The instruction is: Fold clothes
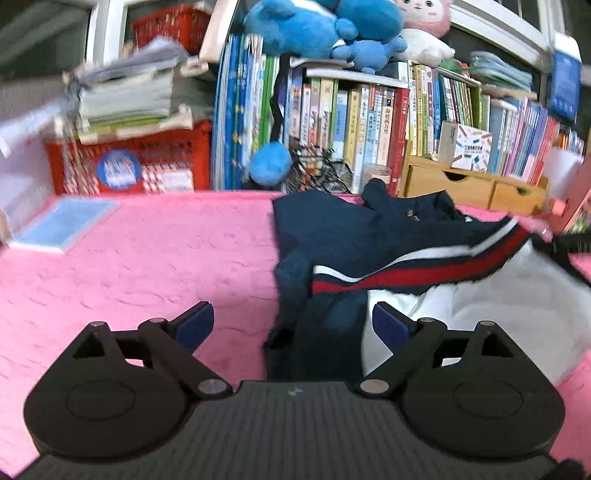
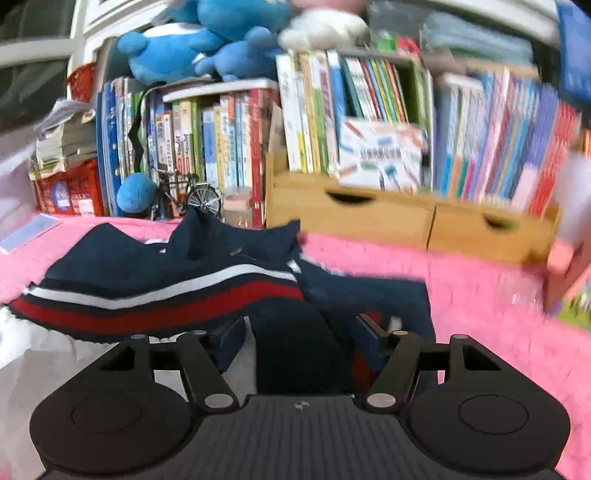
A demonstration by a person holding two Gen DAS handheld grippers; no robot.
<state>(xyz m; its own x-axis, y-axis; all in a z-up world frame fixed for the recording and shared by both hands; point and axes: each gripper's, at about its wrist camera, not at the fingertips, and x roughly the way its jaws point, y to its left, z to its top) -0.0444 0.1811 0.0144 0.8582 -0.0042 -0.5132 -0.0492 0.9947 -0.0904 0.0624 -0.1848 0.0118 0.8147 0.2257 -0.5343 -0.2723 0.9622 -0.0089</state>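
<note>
A navy jacket (image 1: 369, 240) with red and white stripes and a white lining (image 1: 498, 314) lies crumpled on the pink cloth (image 1: 147, 258). My left gripper (image 1: 293, 326) is open just above the jacket's near left edge, with navy fabric between its blue pads (image 1: 195, 326). In the right wrist view the jacket (image 2: 166, 273) lies at centre left. My right gripper (image 2: 299, 339) is open, with a navy fold of the jacket lying between its fingers (image 2: 231, 341). I cannot tell whether either gripper touches the cloth.
Shelves of upright books (image 1: 369, 122) line the back, with blue plush toys (image 1: 314, 26) on top. A red crate (image 1: 129, 162) stands at back left, and wooden drawers (image 2: 406, 218) at back right. A light blue pad (image 1: 62, 225) lies on the pink cloth at left.
</note>
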